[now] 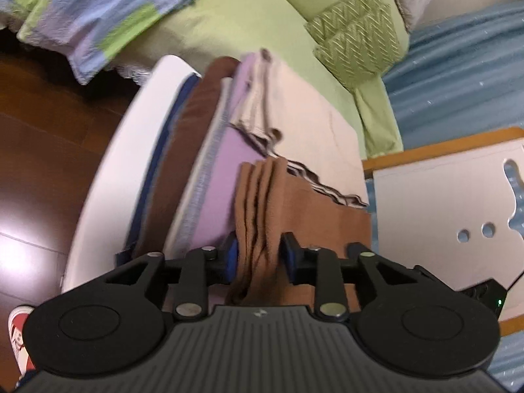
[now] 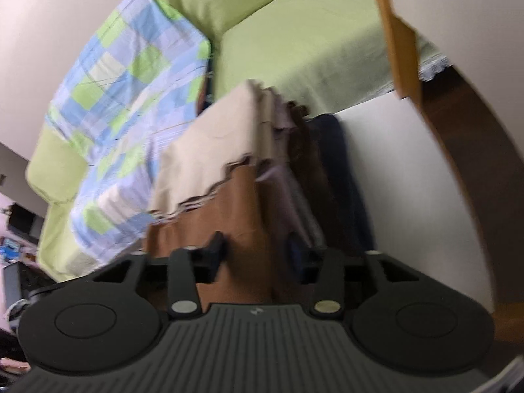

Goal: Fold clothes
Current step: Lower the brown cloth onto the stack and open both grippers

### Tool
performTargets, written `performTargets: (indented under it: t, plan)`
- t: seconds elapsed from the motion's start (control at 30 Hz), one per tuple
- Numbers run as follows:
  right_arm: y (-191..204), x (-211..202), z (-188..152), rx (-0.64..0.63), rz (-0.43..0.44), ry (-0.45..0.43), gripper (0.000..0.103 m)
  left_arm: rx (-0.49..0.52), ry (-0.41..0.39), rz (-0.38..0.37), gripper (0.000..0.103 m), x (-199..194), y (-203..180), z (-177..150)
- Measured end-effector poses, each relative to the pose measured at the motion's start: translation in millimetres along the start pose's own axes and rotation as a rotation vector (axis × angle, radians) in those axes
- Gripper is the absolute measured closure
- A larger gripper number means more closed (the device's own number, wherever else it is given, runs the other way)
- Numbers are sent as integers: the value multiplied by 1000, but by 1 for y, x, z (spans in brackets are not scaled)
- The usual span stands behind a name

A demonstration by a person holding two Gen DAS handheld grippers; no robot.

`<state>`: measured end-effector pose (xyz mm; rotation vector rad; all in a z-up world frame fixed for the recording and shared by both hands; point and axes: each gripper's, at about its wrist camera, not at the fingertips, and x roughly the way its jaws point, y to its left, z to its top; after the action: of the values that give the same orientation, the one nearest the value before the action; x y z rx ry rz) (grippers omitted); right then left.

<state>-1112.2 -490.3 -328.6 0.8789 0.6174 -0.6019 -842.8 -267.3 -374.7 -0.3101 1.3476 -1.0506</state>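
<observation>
Two grippers, one in each hand, meet over a stack of folded clothes on a white surface (image 1: 108,170) beside a green sofa (image 1: 249,23). The left gripper (image 1: 257,255) has its fingers part open around a bunched edge of the brown cloth (image 1: 314,209) on top of the stack (image 1: 216,150); the cloth passes between the pads, which seem close to it but not clearly pressing. The right gripper (image 2: 257,255) also stands part open, the same brown cloth's other end between its fingers, and motion blur makes contact hard to judge. The step appears to be laying the folded brown piece down and letting go. To do it well, both ends should settle level and square with the pieces beneath, the fingers widening enough to clear the fabric before drawing straight back, so no layer is dragged off the pile. A snagged edge could pull the fold open. Beneath lie beige, lilac, dark brown and navy layers. No brand, label or readable writing shows in either view; a small emblem on each gripper body is too faint to read.
</observation>
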Motion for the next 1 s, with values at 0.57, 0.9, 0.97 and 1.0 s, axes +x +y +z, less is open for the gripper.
performTargets:
  t: [0.57,0.9,0.97,1.0]
  plan:
    - [26,15,-10,-198,-24,-115,96,172,-29,22,55,26,-43,5]
    - [29,5,-4,-260,-57,-192,90,219,-88,37,54,0,-65,7]
    - [33,-6,-7,-266,-52,-193,90,251,-74,37,54,7,-68,8]
    - [33,-3,-9,-271,-52,-184,90,265,-64,41,54,12,-69,8]
